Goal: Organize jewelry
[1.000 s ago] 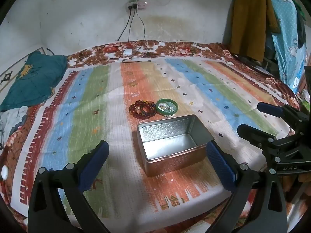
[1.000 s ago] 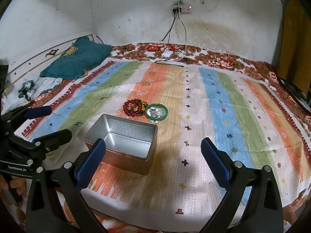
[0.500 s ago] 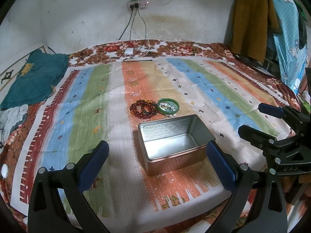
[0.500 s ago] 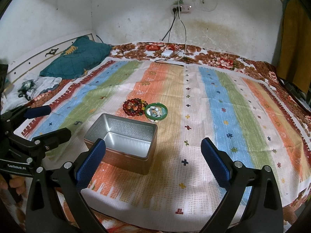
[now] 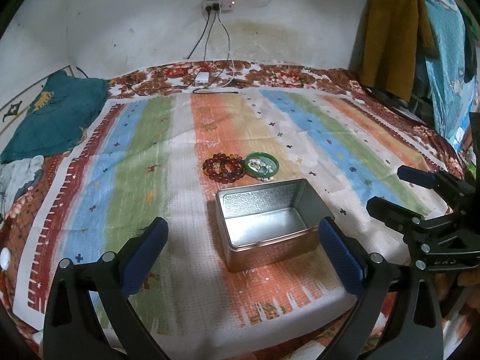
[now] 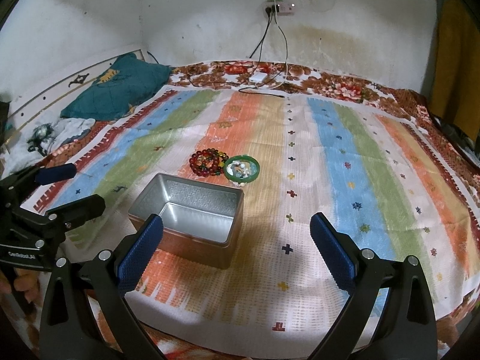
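An open, empty metal tin (image 5: 270, 225) (image 6: 192, 216) sits on the striped bedspread. Just beyond it lie a pile of dark red bead bracelets (image 5: 222, 166) (image 6: 207, 162) and a green bangle (image 5: 261, 166) (image 6: 241, 169) with small pale trinkets inside it. My left gripper (image 5: 241, 255) is open and empty, hovering just short of the tin; it also shows at the left of the right wrist view (image 6: 66, 186). My right gripper (image 6: 237, 249) is open and empty, near the tin's right side; it also shows at the right of the left wrist view (image 5: 399, 189).
A teal pillow (image 5: 51, 117) and crumpled cloth (image 6: 60, 132) lie at the far left. A charger and cables (image 5: 204, 81) lie at the bed's far edge under a wall socket. Clothes (image 5: 399, 36) hang at the right. The bed's front edge is close below the grippers.
The left wrist view has tilted slightly, so the tin and jewelry sit a little lower in frame. Both grippers stay open and nothing on the bed has moved.
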The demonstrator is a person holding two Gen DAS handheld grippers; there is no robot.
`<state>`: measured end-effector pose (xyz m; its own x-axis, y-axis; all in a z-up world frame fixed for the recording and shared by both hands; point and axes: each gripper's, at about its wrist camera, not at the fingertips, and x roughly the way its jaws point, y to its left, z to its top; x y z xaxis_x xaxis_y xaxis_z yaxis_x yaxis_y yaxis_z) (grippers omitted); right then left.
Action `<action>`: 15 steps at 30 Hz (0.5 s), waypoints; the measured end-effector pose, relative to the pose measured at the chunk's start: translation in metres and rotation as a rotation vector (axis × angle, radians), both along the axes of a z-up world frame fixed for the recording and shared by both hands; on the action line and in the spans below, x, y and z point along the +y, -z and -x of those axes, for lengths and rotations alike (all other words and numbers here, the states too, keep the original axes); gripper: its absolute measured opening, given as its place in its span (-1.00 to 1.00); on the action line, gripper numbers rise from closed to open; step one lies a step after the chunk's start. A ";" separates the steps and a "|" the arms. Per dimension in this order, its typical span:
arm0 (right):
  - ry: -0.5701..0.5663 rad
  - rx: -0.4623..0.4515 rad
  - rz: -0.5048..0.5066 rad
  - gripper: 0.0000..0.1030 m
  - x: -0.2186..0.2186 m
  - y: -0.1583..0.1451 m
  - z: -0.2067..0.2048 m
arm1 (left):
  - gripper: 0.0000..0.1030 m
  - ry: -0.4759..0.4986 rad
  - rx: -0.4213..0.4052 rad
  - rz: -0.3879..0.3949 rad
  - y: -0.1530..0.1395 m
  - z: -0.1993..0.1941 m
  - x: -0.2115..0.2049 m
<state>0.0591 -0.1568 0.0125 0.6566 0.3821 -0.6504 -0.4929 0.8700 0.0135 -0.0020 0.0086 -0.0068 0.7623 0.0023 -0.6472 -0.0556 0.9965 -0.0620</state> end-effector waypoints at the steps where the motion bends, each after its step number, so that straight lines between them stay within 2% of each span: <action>1: -0.001 0.002 -0.001 0.93 0.000 0.001 -0.002 | 0.89 -0.005 0.003 0.000 0.000 0.000 0.000; 7: 0.010 -0.004 -0.009 0.93 0.002 0.000 -0.003 | 0.89 -0.007 -0.001 0.021 -0.002 -0.006 0.002; 15: 0.003 0.019 0.002 0.93 0.008 -0.001 -0.012 | 0.89 0.007 0.030 0.006 0.002 -0.023 0.004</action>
